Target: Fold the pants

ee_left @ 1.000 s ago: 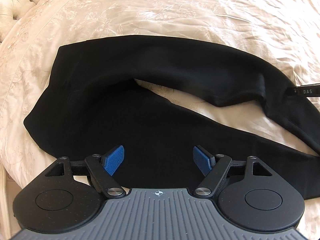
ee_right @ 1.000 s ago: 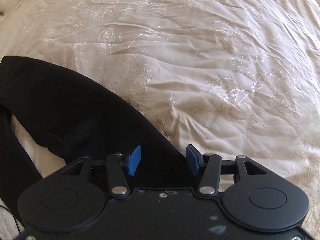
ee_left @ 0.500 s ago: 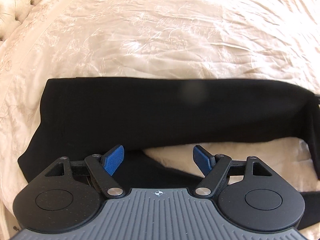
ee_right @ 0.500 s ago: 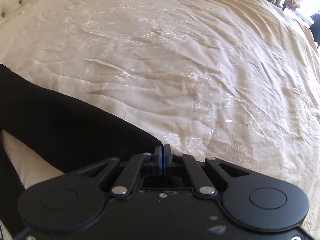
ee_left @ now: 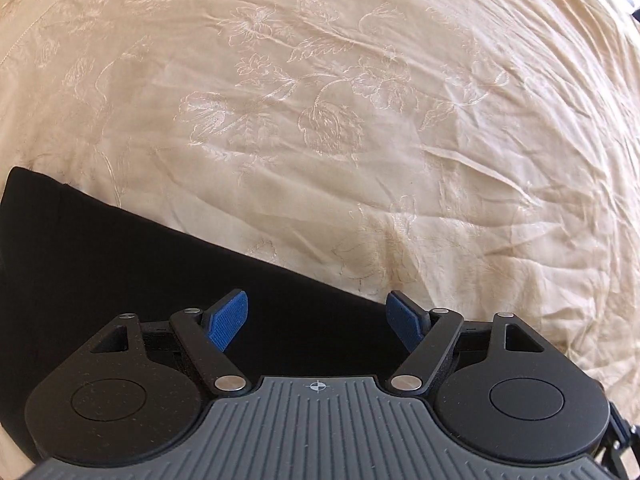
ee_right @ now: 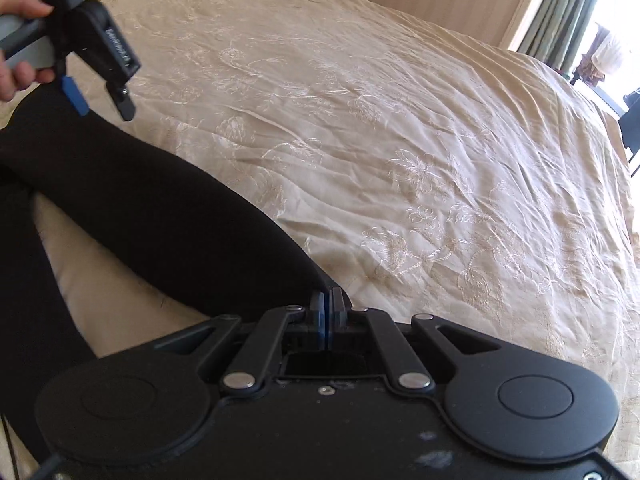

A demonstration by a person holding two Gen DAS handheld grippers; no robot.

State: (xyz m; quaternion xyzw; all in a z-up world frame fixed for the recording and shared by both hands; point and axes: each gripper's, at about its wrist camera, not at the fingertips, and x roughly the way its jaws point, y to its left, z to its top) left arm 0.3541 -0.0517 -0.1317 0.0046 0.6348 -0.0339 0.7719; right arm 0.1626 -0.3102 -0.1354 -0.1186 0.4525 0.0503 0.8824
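While one pair of black pants (ee_right: 132, 204) lies on the cream bedspread (ee_right: 400, 128), the right tongs (ee_right: 327, 312) are pressed closed at the end of one leg, and they seem to pinch the cloth there, though the edge itself is hidden between the blue pads (ee_right: 318, 320). Two legs can be counted in the right view, with a strip of bedspread between them; the nearer leg is cut off by the left border. The left tongs (ee_left: 316, 322) are spread wide and hold nothing, above the edge of the pants (ee_left: 120, 280). In the right view the same left tongs (ee_right: 102, 100) appear at the upper left, held by one hand (ee_right: 16, 44), only partly visible.
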